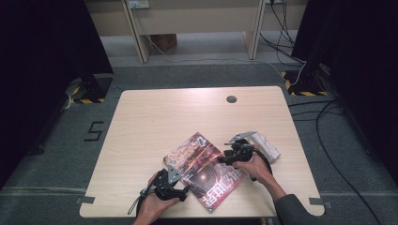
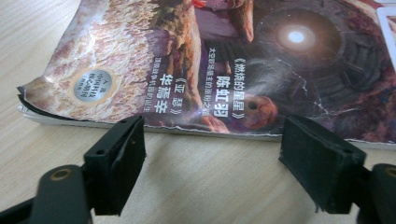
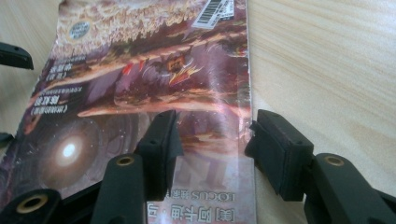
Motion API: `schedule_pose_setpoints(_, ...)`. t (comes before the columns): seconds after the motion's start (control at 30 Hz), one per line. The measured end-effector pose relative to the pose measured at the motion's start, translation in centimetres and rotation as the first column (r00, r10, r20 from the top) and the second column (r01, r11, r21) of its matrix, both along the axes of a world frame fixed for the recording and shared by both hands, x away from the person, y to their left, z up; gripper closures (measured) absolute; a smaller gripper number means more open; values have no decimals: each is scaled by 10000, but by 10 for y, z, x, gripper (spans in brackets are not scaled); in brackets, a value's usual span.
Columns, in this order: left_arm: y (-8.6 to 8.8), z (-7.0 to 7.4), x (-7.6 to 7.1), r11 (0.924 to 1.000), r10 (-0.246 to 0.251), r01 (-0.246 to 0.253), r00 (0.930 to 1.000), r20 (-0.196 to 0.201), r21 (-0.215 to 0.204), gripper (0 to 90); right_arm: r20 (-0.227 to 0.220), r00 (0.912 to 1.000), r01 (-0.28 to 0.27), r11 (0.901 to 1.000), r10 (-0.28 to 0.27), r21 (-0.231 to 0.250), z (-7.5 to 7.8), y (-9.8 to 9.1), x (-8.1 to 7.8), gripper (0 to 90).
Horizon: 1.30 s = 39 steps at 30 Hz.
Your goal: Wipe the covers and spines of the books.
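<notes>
The magazine (image 1: 205,169) lay flat on the tabletop (image 1: 155,117), near its front edge; the left gripper (image 2: 212,144) sat at its edge, fingers spread, touching nothing. The right gripper (image 3: 212,135) straddled the opposite edge, fingers half-open, not pinching.

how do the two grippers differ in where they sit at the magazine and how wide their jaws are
The left gripper sits just off the magazine edge, over bare table; the right gripper straddles another edge, one jaw over the cover, one over wood. The left gripper's jaws stand wide; the right gripper's are narrower. Both are open, with no clamp on the magazine.
</notes>
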<state>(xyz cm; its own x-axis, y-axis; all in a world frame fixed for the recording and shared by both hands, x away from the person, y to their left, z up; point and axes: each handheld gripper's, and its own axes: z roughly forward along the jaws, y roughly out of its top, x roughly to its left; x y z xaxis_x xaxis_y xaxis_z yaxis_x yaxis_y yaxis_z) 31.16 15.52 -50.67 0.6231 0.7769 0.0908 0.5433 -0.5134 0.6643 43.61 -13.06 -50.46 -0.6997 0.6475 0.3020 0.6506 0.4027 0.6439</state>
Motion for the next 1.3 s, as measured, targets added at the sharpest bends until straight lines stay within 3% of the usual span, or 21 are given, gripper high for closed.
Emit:
schedule_pose_setpoints(0.2,-1,-1,-2,9999,135,-136,9997,197,47,174,-791,9944,749,9951,-698,641,-1,-5,1,504)
schedule_pose_setpoints(0.33,-1,-1,-2,9999,129,-131,9997,195,67,172,-1178,9899,940,9865,-783,1341,3,-9,1,510)
schedule_pose_setpoints(0.37,-1,-1,-2,9999,115,-117,9997,201,93,173,-1235,9896,929,9836,-740,1546,6,-9,0,520)
schedule_pose_setpoints(0.5,0,-1,-3,9999,113,-114,9997,210,71,176,-929,9948,571,9860,-428,1569,19,-8,-4,568)
schedule_pose_setpoints(0.6,-1,-1,-4,9999,70,-72,9997,231,100,181,-1091,9940,180,9840,15,1772,21,-3,-7,619)
schedule_pose_setpoints(0.7,-2,-1,-4,10000,35,-38,9997,255,88,199,-721,9972,-123,9926,211,1205,27,3,-10,665)
schedule_pose_setpoints(0.93,-1,-1,-4,10000,-13,11,9997,235,94,202,-58,9967,-810,9965,811,215,31,8,-13,747)
schedule_pose_setpoints(1.07,1,2,-3,9996,-166,167,9998,58,-207,219,454,9904,-1293,9913,1302,-226,35,9,-15,779)
schedule_pose_setpoints(1.3,16,18,10,9926,384,-298,9967,717,-1174,227,823,9751,-2004,9771,2061,-717,41,5,-18,793)
